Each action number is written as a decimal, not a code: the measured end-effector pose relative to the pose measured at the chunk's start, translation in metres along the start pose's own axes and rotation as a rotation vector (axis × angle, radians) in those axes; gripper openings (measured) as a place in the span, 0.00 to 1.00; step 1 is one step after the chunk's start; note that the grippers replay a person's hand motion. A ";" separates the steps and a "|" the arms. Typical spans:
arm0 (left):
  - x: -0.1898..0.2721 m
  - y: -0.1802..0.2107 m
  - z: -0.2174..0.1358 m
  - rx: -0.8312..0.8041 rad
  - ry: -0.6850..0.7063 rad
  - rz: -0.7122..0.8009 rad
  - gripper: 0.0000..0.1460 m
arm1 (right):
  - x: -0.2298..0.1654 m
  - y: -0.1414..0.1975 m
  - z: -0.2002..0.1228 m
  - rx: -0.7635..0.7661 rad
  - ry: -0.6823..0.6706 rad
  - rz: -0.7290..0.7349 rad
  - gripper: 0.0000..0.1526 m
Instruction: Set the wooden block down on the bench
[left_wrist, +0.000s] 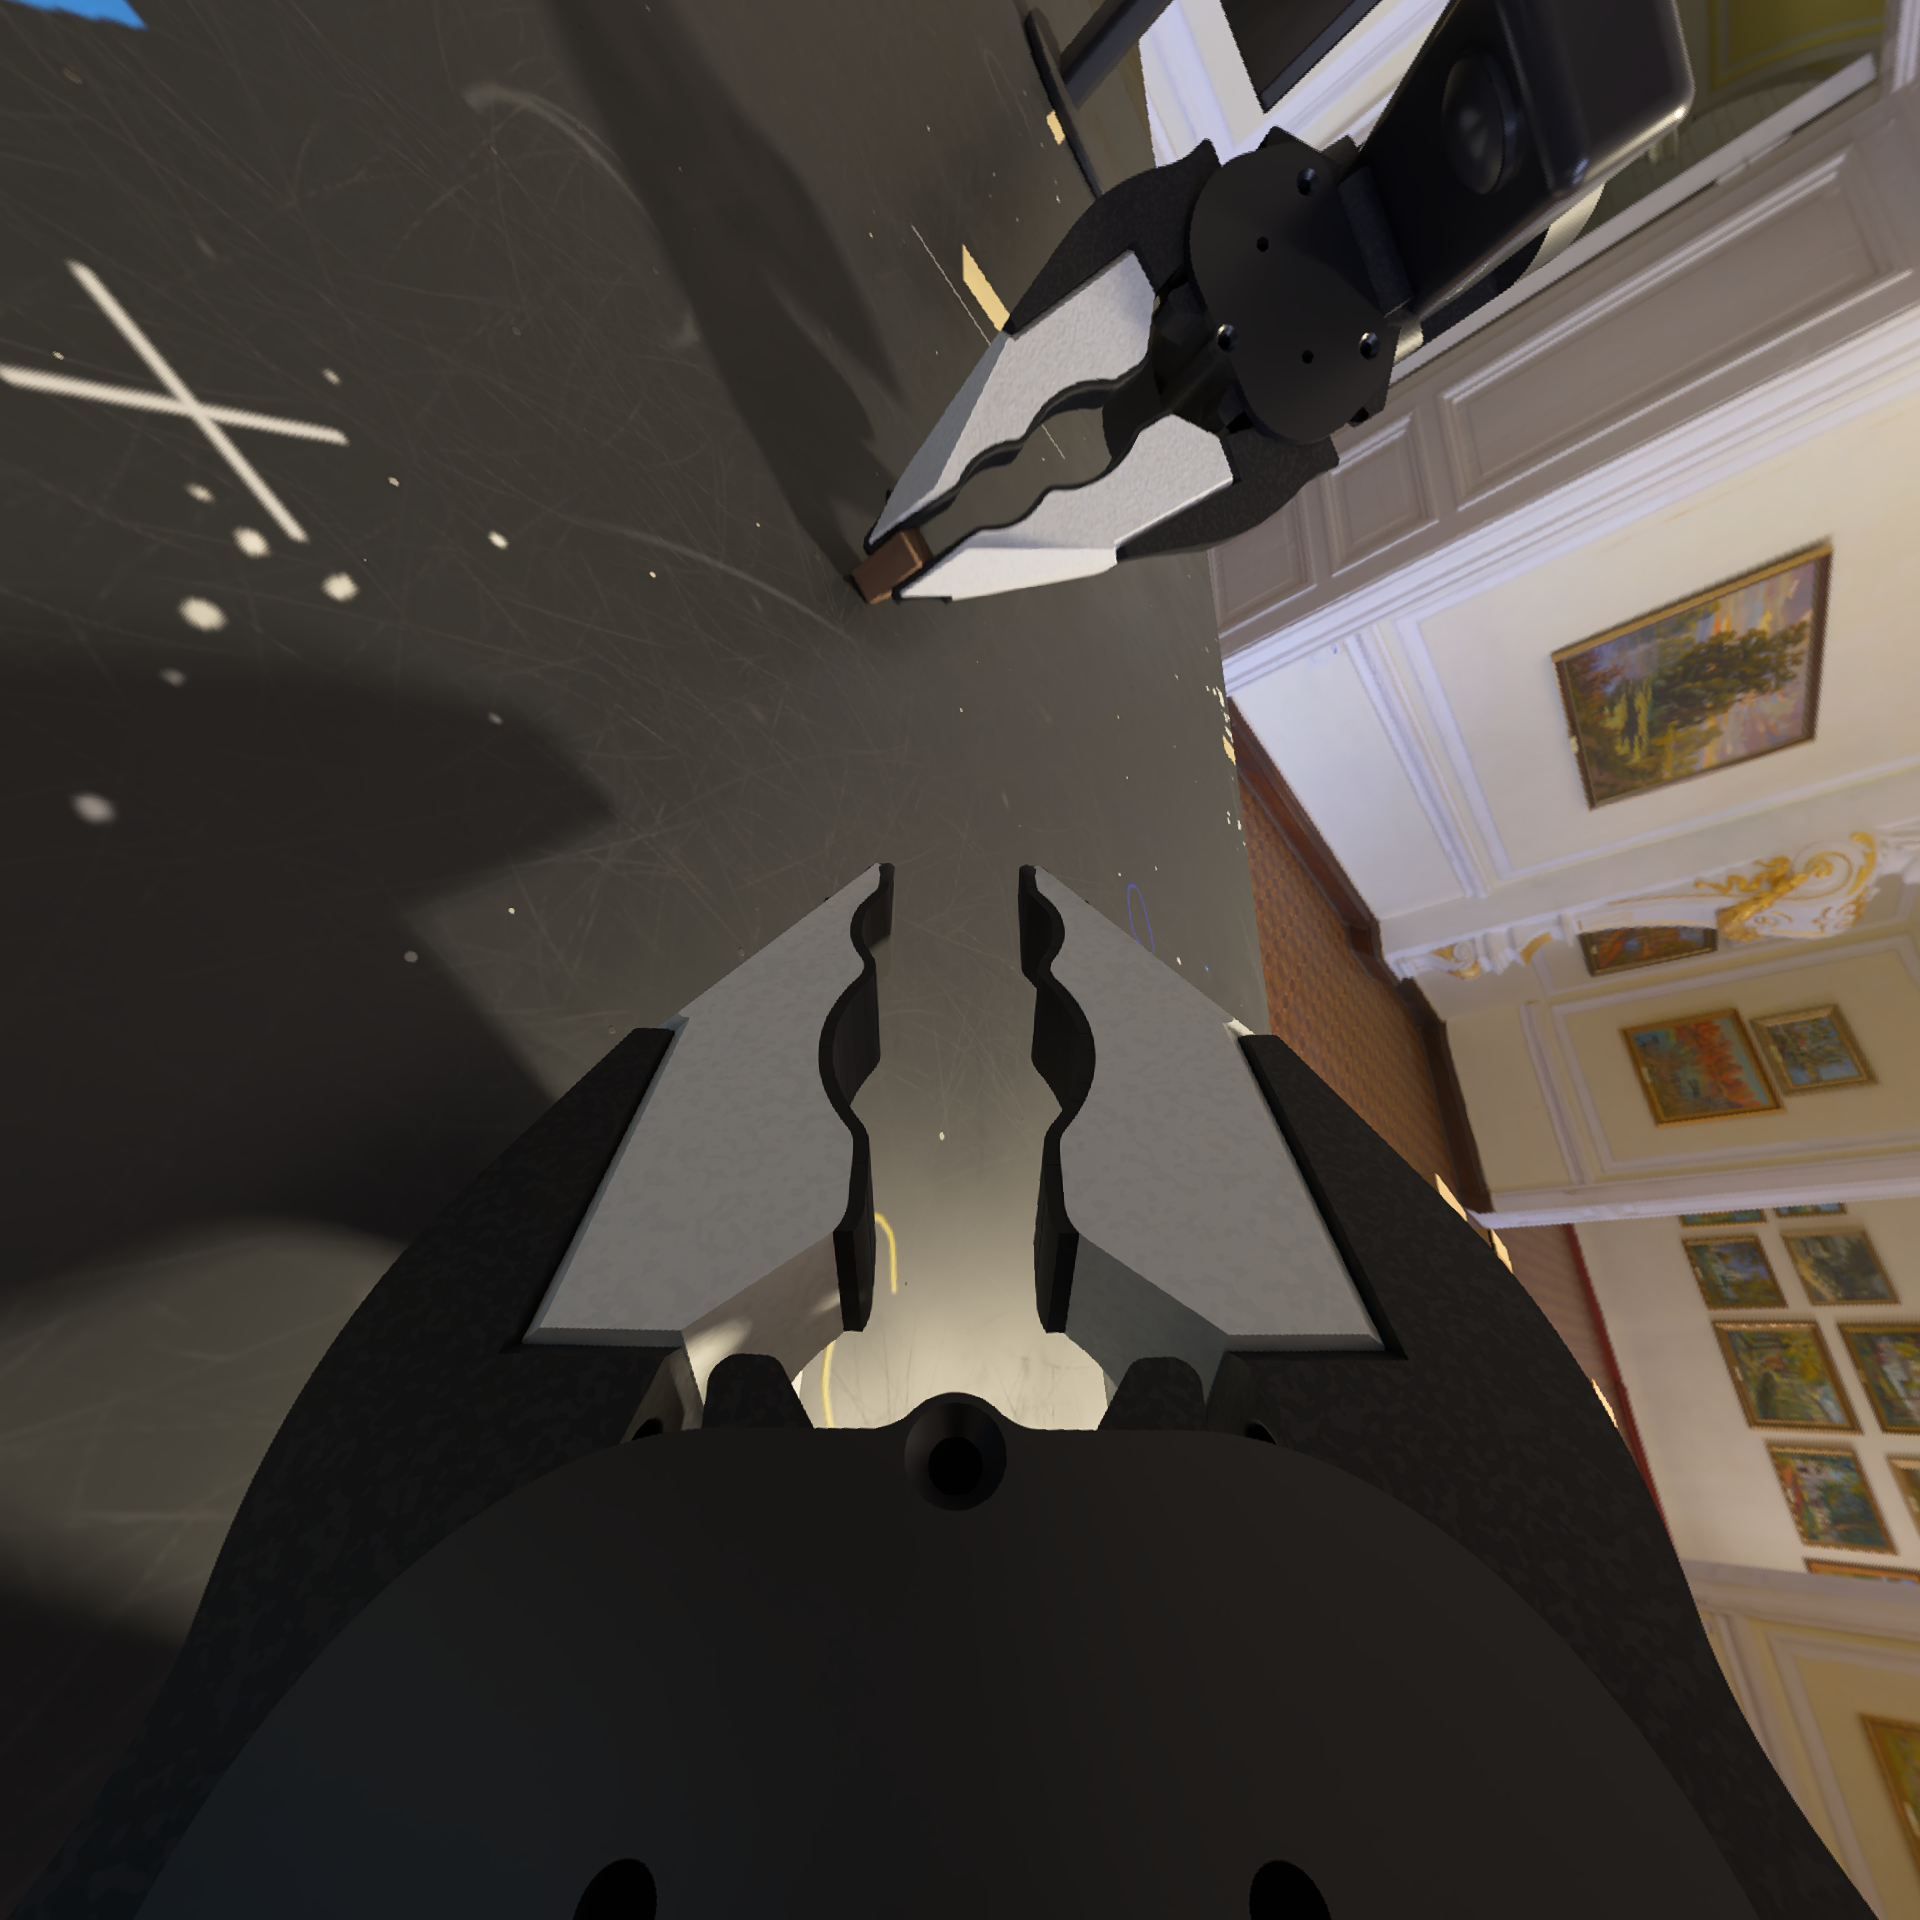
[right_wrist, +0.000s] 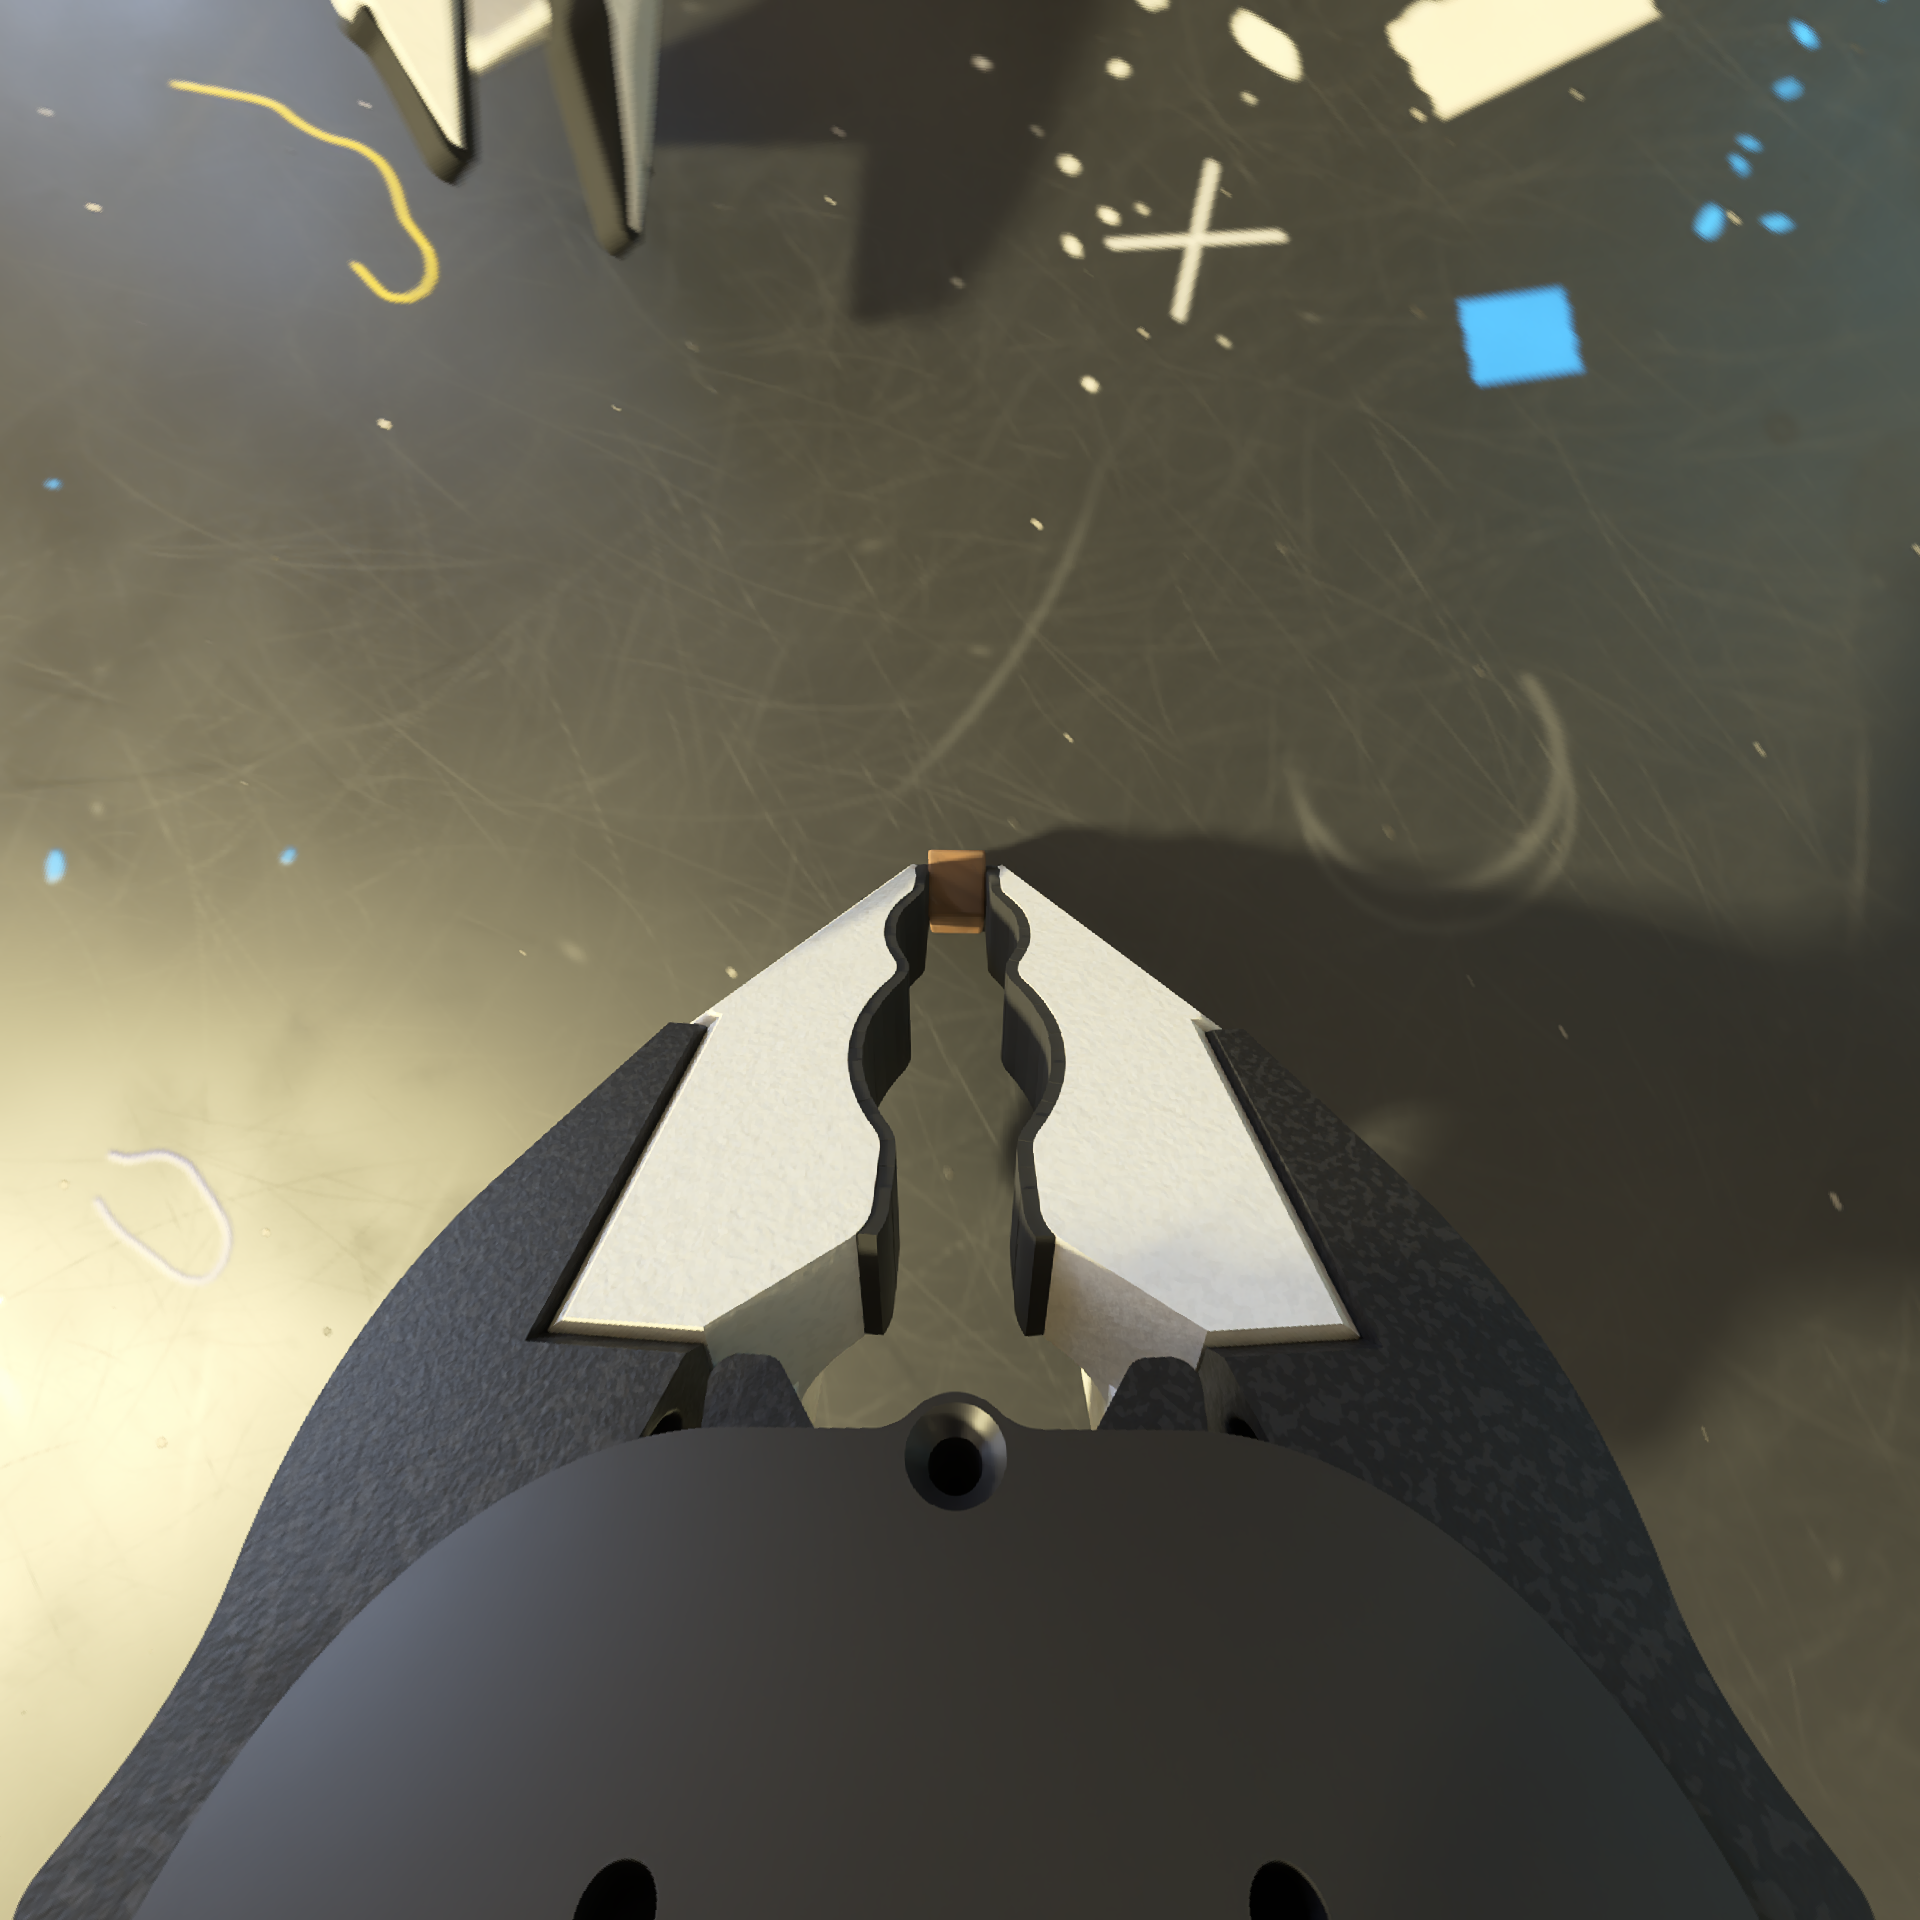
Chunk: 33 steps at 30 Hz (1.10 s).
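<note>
The right gripper (right_wrist: 957, 883) points down at a slant toward the dark, scratched tabletop (right_wrist: 623, 644), its two white fingers converging to a narrow tip. Its jaws are pinching the wooden block (right_wrist: 956, 891), a small tan-brown piece caught right at the very ends of the fingertips, with the wavy black pads behind it left empty. In the left wrist view the same gripper (left_wrist: 902, 566) comes in from the upper right, tilted with its tip lowest, and the block (left_wrist: 885, 569) pokes out past the fingertips; its lower end seems to touch the tabletop (left_wrist: 520, 208), though the angle is too poor to be sure.

The left gripper (left_wrist: 954, 883) hangs level over the tabletop well apart from the block, its jaws spread with only bare surface between them. Its fingertips (right_wrist: 613, 156) show at the top edge of the right wrist view.

No brand or readable writing shows on either gripper. The tabletop carries a white painted cross (right_wrist: 1195, 239), a blue square patch (right_wrist: 1519, 335), a yellow squiggle (right_wrist: 364, 177) and scattered white and blue flecks. Framed paintings (left_wrist: 1688, 675) hang on the cream wall beyond the tabletop's edge.
</note>
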<state>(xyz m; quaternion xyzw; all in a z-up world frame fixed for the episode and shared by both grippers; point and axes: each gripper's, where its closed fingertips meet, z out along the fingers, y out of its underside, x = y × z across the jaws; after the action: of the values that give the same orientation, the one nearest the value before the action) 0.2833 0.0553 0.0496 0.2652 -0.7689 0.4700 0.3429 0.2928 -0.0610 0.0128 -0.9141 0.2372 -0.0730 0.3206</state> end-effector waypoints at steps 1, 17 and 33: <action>0.000 0.000 0.000 0.000 0.000 0.000 0.16 | 0.004 0.004 -0.003 -0.003 0.018 0.015 0.06; -0.002 0.001 0.001 -0.011 0.004 -0.012 0.16 | 0.019 0.020 -0.016 -0.005 0.073 0.055 0.06; -0.002 0.002 0.002 -0.015 0.006 -0.013 0.16 | 0.012 0.015 -0.012 0.006 0.054 0.014 0.06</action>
<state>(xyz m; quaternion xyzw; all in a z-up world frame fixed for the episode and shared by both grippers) 0.2828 0.0548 0.0464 0.2663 -0.7696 0.4628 0.3502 0.2941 -0.0840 0.0127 -0.9092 0.2520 -0.0961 0.3173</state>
